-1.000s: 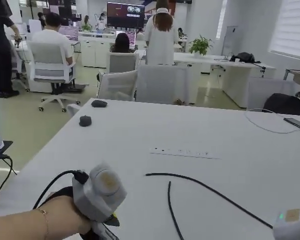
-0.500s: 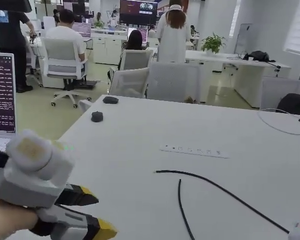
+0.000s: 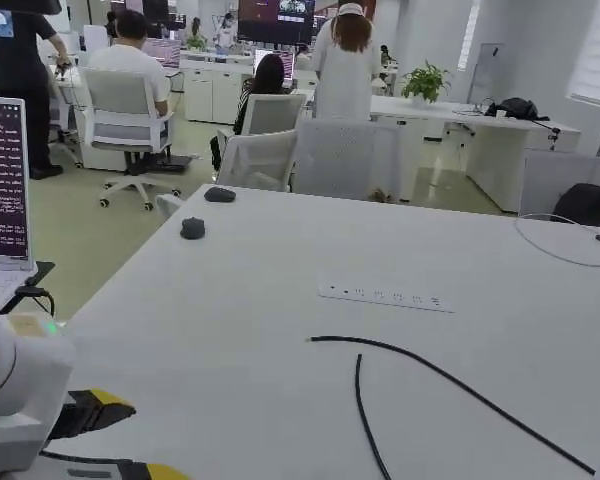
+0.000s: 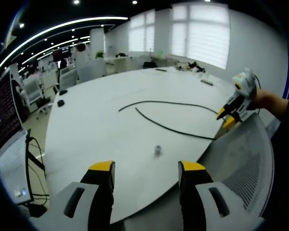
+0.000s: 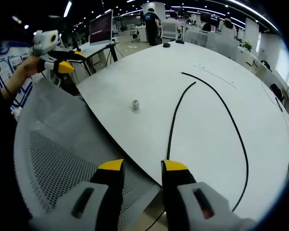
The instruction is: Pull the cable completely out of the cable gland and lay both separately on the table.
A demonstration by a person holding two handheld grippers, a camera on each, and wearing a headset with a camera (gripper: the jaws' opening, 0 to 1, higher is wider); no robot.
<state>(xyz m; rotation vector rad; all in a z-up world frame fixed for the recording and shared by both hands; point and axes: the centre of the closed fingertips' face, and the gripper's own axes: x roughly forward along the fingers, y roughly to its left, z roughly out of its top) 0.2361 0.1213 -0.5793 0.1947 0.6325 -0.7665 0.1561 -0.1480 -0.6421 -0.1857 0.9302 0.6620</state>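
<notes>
A long black cable (image 3: 430,375) lies curved on the white table (image 3: 230,330), with a second black strand crossing beside it. In the left gripper view the cable (image 4: 159,126) runs across the table, and a small grey cable gland (image 4: 157,149) stands alone near the table's near edge, apart from it. The right gripper view shows the same gland (image 5: 135,104) left of the cable (image 5: 171,130). My left gripper (image 3: 135,438) hovers off the table's near left corner, open and empty (image 4: 145,175). My right gripper (image 5: 142,168) is open, empty, and back from the table edge.
A white power strip (image 3: 385,297) lies mid-table. Two mice (image 3: 192,228) rest at the far left edge. A laptop screen (image 3: 2,180) stands at left. A grey mesh chair back (image 5: 53,144) sits between the grippers and the table. People and chairs fill the room behind.
My left gripper has swung left and back, from over the table's near edge to off its left corner. The head camera has shifted slightly. Cable has not moved.
</notes>
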